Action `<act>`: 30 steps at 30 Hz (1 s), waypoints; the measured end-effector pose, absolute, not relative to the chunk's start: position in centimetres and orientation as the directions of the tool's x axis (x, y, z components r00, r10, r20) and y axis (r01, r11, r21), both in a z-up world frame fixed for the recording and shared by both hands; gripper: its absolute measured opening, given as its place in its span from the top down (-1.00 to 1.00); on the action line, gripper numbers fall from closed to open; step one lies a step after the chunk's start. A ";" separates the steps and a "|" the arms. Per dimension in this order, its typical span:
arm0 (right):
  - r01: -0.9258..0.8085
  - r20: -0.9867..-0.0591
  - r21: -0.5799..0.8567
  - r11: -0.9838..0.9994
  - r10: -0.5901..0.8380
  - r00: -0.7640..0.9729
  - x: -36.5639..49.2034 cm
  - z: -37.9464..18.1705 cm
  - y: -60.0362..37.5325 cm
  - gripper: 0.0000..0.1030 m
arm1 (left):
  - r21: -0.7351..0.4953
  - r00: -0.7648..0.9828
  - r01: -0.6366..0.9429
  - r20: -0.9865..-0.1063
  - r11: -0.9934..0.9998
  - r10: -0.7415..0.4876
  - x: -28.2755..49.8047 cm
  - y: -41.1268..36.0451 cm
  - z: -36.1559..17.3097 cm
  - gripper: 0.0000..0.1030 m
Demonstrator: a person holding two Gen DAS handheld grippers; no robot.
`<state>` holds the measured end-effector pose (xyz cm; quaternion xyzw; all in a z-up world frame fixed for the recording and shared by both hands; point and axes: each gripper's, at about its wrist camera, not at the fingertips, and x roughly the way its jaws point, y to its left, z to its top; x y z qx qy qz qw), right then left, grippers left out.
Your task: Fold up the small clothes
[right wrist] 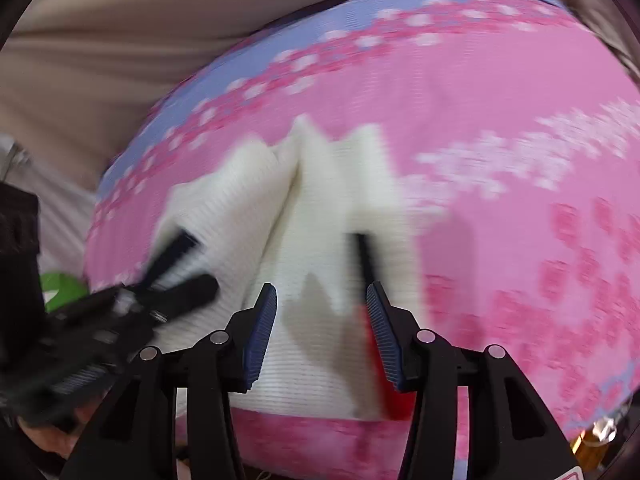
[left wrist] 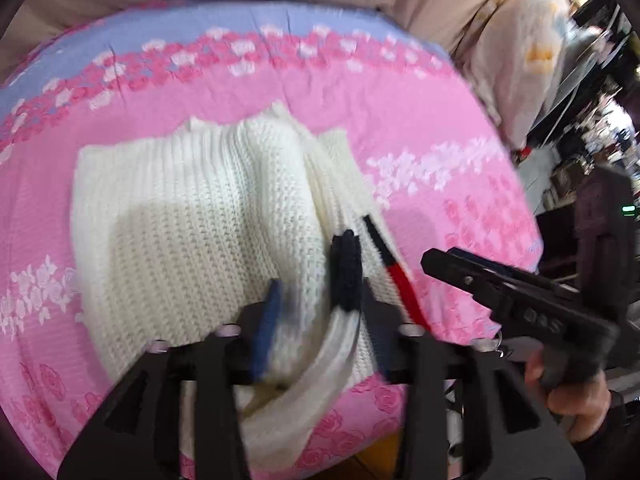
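A cream chunky-knit sweater (left wrist: 192,216) lies on the pink floral bedsheet (left wrist: 420,120). The left gripper (left wrist: 320,312) and right gripper (right wrist: 322,312) both hang over it — each with jaws spread, grasping nothing.

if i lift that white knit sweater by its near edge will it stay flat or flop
Probably flop: the white knit sweater already shows soft folds and a ridge down its middle. Its chunky knit suggests some weight, so it would likely sag. The textured weave should grip the left gripper pads rather than slip.

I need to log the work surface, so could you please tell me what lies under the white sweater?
The sweater lies on a pink floral sheet, visible all around it. Anything directly beneath the knit is covered.
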<state>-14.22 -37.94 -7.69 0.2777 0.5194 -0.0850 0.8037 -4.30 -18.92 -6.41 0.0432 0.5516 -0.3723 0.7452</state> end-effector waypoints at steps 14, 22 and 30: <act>0.396 -0.846 0.515 0.760 0.377 0.377 -8.9 -9.1 -34.0 -0.61 | -0.181 0.127 0.756 -0.902 0.629 -0.412 -12.3 -12.3 -9.8 -0.70; 0.333 -0.865 0.499 0.800 0.431 0.258 -5.2 -10.7 -30.7 -0.61 | -0.111 0.183 0.715 -0.923 0.690 -0.338 -12.3 -14.0 -12.8 0.31; 0.249 -0.883 0.419 0.873 0.329 0.334 -4.5 -8.1 -30.4 0.59 | -0.284 0.125 0.627 -0.882 0.725 -0.454 -9.7 -12.4 -10.3 0.93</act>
